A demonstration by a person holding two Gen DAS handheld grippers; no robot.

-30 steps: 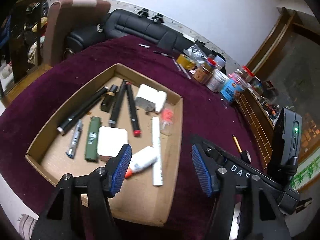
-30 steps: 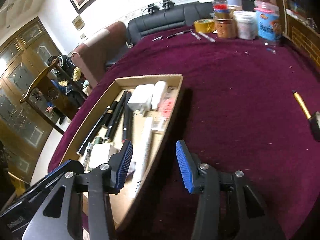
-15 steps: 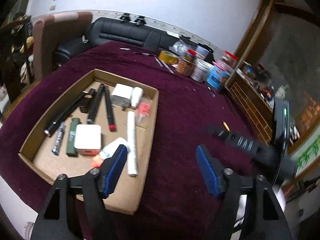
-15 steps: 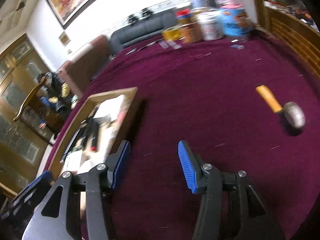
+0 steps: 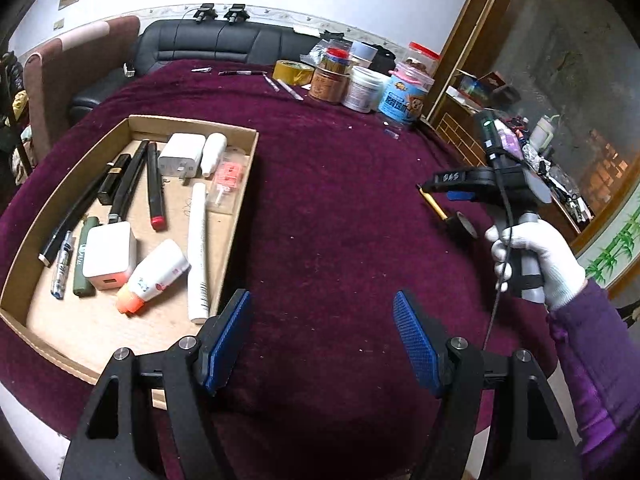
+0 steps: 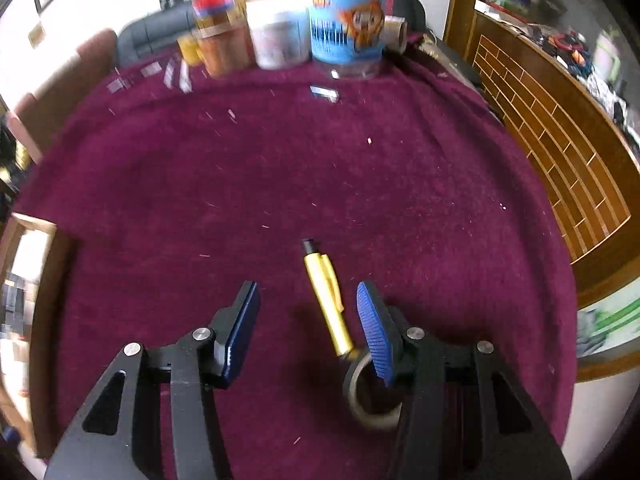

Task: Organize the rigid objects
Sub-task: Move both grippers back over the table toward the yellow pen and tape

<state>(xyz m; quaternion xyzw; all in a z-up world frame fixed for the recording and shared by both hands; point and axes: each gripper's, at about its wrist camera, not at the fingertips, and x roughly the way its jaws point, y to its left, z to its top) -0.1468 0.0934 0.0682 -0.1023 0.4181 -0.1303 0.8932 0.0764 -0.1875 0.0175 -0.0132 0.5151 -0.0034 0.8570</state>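
A cardboard tray (image 5: 240, 200) on the maroon cloth holds pens, white chargers, a lighter, a glue bottle and a white tube. My left gripper (image 5: 322, 336) is open and empty, hovering right of the tray's near corner. A yellow pen (image 6: 328, 304) lies on the cloth beside a tape roll (image 6: 370, 392). My right gripper (image 6: 306, 328) is open and hovers over the pen, which lies between the fingers, close to the right one. In the left wrist view the right gripper (image 5: 444, 192) hovers above the pen (image 5: 434, 206) and the roll (image 5: 464, 226).
Jars and tubs (image 5: 360, 84) and a yellow tape roll (image 5: 292, 72) stand at the table's far edge; loose pens (image 5: 284, 88) lie near them. A wooden cabinet (image 6: 568, 160) borders the table on the right. The tray edge (image 6: 24, 280) shows at the left.
My right gripper swung right, away from the tray, and now hovers over the yellow pen. My left gripper drifted right off the tray. Both stayed open.
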